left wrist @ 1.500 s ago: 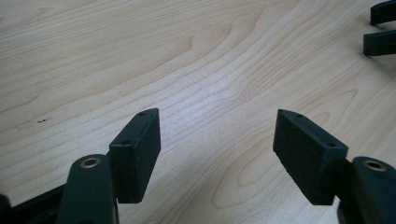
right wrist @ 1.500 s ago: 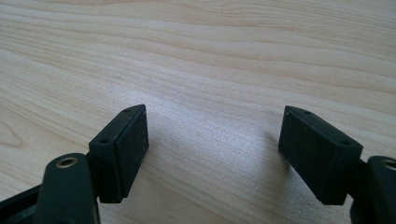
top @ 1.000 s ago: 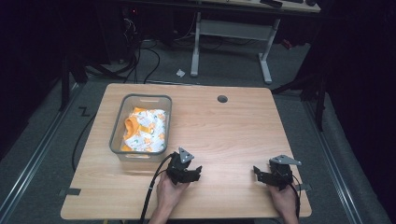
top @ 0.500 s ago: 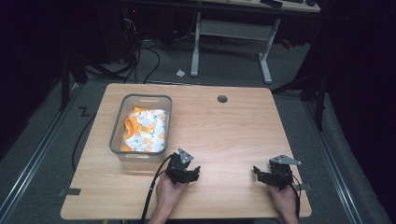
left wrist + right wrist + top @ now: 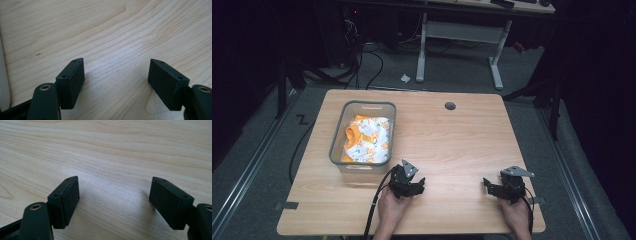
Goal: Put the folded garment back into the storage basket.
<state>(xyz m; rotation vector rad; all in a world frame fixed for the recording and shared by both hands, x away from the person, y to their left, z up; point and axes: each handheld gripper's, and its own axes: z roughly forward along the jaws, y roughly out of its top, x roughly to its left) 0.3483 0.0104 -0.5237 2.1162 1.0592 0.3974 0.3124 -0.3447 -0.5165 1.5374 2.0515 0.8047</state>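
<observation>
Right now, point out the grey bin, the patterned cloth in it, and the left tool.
grey bin (image 5: pixel 337 136): high view, its left rim.
patterned cloth (image 5: pixel 371 140): high view, the white printed middle.
left tool (image 5: pixel 418 185): high view, between its open jaws.

Grey plastic bin (image 5: pixel 362 106), rect. w/ rounded corners and a handle slot in each short wall, stands upright on the left half of the wooden table, long side running away from the person. Inside lies a crumpled cloth (image 5: pixel 368 140), white w/ small orange and green print, one plain orange part at its left side; it stays below the rim. Bin's near short wall is just beside the left gripper (image 5: pixel 410 184), not touching
</observation>
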